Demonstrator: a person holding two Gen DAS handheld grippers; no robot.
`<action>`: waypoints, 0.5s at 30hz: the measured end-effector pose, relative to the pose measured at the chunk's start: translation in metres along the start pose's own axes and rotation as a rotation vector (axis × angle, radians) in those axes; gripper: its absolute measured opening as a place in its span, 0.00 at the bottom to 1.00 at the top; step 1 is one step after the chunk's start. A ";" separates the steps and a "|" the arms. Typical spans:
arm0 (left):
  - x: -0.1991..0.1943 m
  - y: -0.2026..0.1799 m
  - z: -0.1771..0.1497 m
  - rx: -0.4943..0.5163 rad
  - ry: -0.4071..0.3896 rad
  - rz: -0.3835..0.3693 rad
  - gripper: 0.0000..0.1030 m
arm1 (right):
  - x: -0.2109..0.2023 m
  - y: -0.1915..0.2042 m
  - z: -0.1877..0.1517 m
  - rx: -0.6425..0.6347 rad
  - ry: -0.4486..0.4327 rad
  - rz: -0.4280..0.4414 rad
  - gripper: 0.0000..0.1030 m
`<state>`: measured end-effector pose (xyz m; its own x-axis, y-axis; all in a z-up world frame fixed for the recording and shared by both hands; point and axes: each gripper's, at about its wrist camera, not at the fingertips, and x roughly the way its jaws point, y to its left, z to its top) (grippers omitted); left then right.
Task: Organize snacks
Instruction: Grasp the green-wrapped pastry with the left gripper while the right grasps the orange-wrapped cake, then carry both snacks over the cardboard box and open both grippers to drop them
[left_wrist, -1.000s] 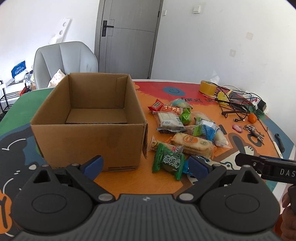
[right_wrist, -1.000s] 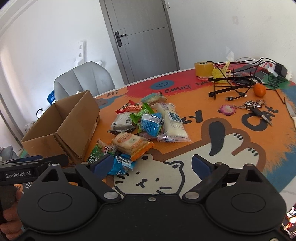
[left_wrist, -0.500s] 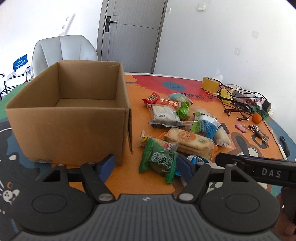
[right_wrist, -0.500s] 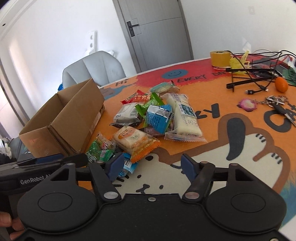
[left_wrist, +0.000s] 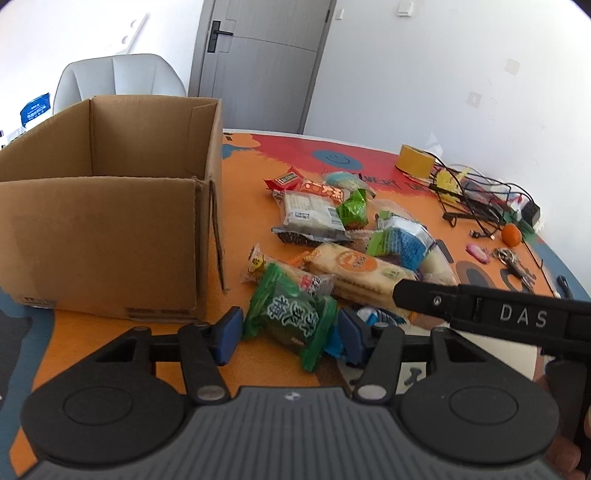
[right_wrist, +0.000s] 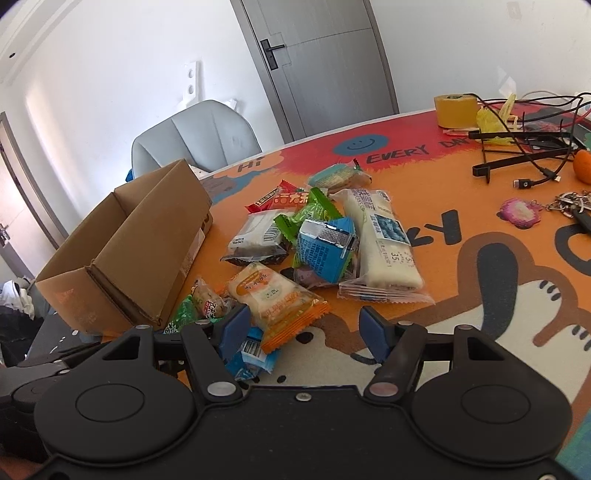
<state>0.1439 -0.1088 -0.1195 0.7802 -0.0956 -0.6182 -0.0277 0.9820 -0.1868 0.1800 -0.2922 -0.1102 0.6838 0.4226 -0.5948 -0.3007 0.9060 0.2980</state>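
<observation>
Both grippers came lower and closer to the snack pile. The left gripper (left_wrist: 290, 334) jaws are closing around the green packet (left_wrist: 291, 314); the right gripper (right_wrist: 304, 328) jaws narrowed over the orange packet (right_wrist: 277, 301).

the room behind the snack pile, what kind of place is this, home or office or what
Probably a room in a home, perhaps a dining or living area: a round table with a cartoon cat mat, a padded grey chair by a plain grey door, and household clutter such as keys and charging cables.

Left gripper (left_wrist: 288, 332) and right gripper (right_wrist: 303, 330): black bodies, blue finger pads, silver pivot screws; "DAS" marking at right.
</observation>
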 end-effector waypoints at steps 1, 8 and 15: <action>0.001 0.000 0.000 -0.006 -0.001 0.002 0.55 | 0.002 0.000 0.001 0.002 0.000 0.002 0.63; 0.007 0.001 0.000 -0.017 -0.012 0.000 0.46 | 0.018 -0.001 0.004 0.025 0.018 0.038 0.64; 0.003 0.012 -0.002 -0.054 -0.037 0.047 0.38 | 0.027 0.001 0.002 0.038 0.019 0.062 0.50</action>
<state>0.1451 -0.0976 -0.1250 0.7998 -0.0429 -0.5987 -0.0974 0.9749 -0.2001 0.1991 -0.2796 -0.1242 0.6517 0.4787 -0.5884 -0.3162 0.8765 0.3630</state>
